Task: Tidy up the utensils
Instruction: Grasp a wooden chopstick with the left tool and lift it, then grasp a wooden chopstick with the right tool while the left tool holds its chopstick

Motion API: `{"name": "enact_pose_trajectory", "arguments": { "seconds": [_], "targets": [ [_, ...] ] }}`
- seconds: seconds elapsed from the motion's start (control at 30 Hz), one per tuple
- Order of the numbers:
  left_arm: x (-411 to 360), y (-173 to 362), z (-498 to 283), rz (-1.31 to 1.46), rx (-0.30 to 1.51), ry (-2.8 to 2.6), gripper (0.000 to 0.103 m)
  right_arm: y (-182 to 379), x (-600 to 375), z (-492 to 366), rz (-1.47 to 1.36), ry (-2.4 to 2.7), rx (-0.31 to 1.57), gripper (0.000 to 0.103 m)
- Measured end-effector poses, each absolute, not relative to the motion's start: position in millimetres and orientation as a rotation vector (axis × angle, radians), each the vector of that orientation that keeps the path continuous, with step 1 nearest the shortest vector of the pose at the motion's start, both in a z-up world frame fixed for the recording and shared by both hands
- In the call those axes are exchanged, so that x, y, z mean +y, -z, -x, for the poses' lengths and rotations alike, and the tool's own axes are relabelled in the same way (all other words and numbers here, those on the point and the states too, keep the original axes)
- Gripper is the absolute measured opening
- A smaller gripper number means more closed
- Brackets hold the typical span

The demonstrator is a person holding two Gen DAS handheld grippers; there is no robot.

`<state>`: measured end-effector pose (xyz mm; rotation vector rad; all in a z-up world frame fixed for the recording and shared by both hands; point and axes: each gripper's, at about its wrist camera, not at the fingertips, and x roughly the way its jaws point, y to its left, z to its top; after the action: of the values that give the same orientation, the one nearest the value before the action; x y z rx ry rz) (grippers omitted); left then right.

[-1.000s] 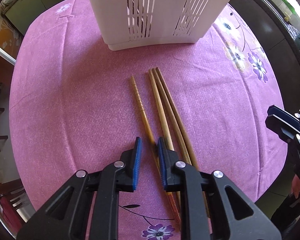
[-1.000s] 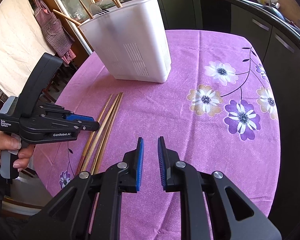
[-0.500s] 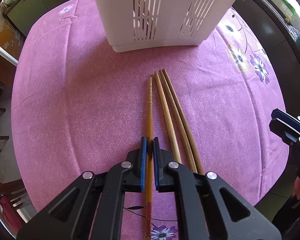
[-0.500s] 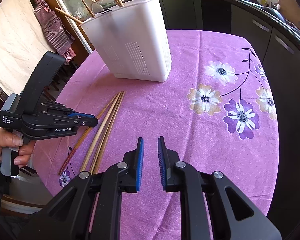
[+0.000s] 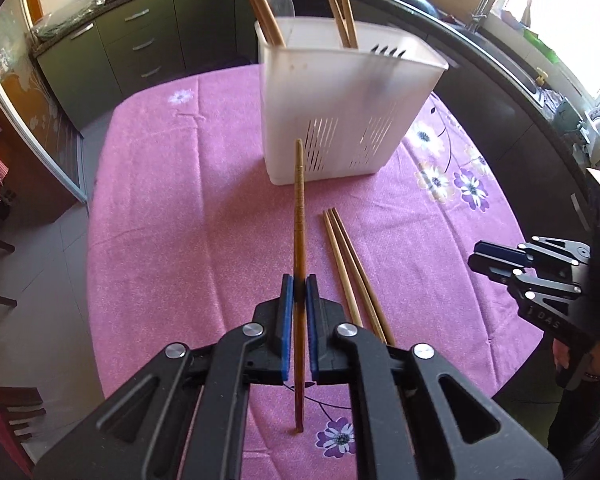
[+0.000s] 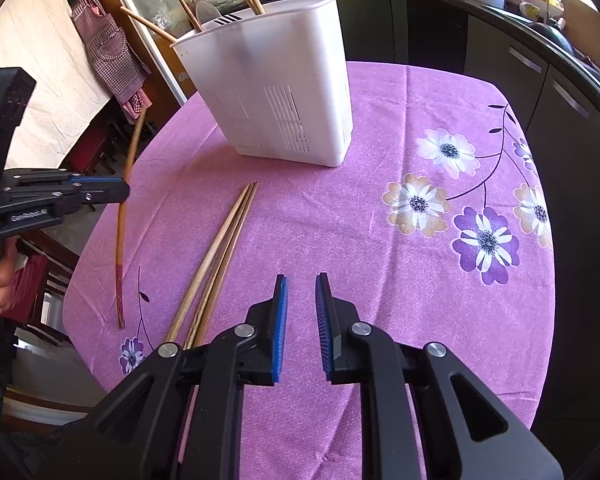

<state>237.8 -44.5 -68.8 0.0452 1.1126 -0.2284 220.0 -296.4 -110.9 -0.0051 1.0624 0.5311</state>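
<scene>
Chopstick lifted off table in left fingers's clamp, holder ahead; right fingers slightly apart, empty

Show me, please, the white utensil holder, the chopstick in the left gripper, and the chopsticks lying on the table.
white utensil holder (image 5: 340,92): left wrist view, front wall.
held chopstick (image 5: 299,208): left wrist view, mid shaft.
loose chopsticks (image 6: 224,244): right wrist view, middle of the bundle.

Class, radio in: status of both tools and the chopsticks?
Left tool shut on one chopstick, lifted. Right tool empty, narrowly open. Three chopsticks on cloth. Path to holder clear.
</scene>
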Motion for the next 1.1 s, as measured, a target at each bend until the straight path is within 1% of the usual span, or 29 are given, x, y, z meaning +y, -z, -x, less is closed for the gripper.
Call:
{"name": "enact_pose_trajectory", "arguments": {
  "seconds": [0.13, 0.27, 0.57, 1.1],
  "targets": [
    [-35, 46, -217, -0.058, 1.028, 0.227, 0.006, 111, -285, -221, 0.027, -0.540, 1.071, 0.015],
    [-31, 37, -205, -0.077, 0.983, 0.227, 0.007, 113, -266, -223, 0.051, -0.563, 1.092, 0.015],
    [-21, 34, -186, -0.084, 0.941, 0.240, 0.007, 134, -213, -243, 0.109, -0.601, 1.198, 0.015],
    [-11, 34, -178, -0.081, 0.921, 0.258, 0.007, 156, -179, -258, 0.210, -0.509, 1.249, 0.015]
  ]
}}
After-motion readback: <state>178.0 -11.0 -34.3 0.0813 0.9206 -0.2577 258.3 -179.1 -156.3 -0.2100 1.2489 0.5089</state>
